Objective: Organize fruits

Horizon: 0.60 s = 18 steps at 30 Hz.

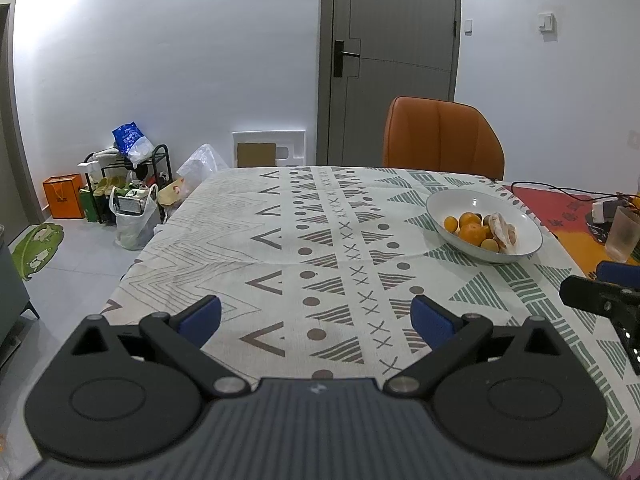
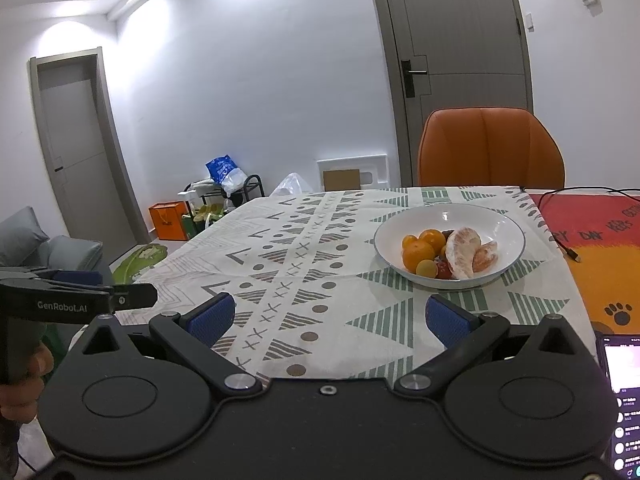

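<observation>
Tablecloth [image 1: 280, 240] | left gripper [image 1: 316, 316] jaws wide, empty | right gripper [image 2: 328, 318] jaws wide, empty

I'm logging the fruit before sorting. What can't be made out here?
- Fruit under the peeled citrus in the bowl: hidden, both views.
- Small dark fruit: too small to name.
- Phone: cut off, right wrist view.
- Glass: cut off, left wrist view.

A grey door [image 1: 394, 40] stands in the pale wall; an orange chair [image 1: 442, 138] sits before it, at the bench's [image 1: 224, 232] far edge; left of the door, a black rack [image 1: 128, 176] on the grey tile floor [image 1: 80, 264]; bright ceiling light.
</observation>
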Available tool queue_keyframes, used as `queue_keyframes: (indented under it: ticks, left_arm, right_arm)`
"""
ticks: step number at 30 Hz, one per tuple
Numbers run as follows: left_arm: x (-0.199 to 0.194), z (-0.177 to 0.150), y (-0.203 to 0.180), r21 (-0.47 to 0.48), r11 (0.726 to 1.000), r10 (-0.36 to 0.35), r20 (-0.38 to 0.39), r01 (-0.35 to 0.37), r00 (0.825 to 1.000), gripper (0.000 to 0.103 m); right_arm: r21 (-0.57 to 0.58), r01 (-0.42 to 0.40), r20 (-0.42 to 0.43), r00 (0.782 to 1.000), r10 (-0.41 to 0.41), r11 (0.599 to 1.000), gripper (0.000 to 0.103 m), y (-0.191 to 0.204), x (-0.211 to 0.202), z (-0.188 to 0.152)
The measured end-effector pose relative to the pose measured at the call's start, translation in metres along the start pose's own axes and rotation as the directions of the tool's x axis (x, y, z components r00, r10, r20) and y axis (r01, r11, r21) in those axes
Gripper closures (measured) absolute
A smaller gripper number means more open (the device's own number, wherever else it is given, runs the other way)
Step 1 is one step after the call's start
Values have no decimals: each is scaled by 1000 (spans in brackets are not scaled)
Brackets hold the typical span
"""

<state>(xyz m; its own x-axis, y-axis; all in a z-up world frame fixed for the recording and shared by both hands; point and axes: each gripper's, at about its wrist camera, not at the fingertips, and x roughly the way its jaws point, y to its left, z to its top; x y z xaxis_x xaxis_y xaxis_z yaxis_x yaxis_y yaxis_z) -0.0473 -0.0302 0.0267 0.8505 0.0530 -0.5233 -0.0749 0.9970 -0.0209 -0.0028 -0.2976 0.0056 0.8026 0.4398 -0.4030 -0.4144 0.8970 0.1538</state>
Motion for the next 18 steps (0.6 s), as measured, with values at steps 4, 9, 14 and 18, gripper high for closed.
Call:
queue_keyframes:
  ticks: [4, 9, 14, 18]
  left_arm:
    - [-1, 1, 1, -3, 1000, -2, 7, 2, 1000, 3]
    - [-1, 1, 2, -1, 1000, -3, 7, 3, 1000, 3]
    - [-2, 1, 2, 5, 1000, -13, 13, 13, 1000, 3]
    - [-1, 0, 1, 7, 1000, -16, 10, 16, 1000, 3]
  right_arm:
    - [-8, -2, 1, 1000, 2, 1000, 0, 0, 0, 0]
    - [3, -5, 8, 1000, 5, 1000, 0, -2, 0, 0]
    - [-1, -3, 7, 1000, 3, 1000, 0, -2, 1, -1]
    - [-5, -7, 1, 1000, 7, 1000, 0, -1, 2, -2]
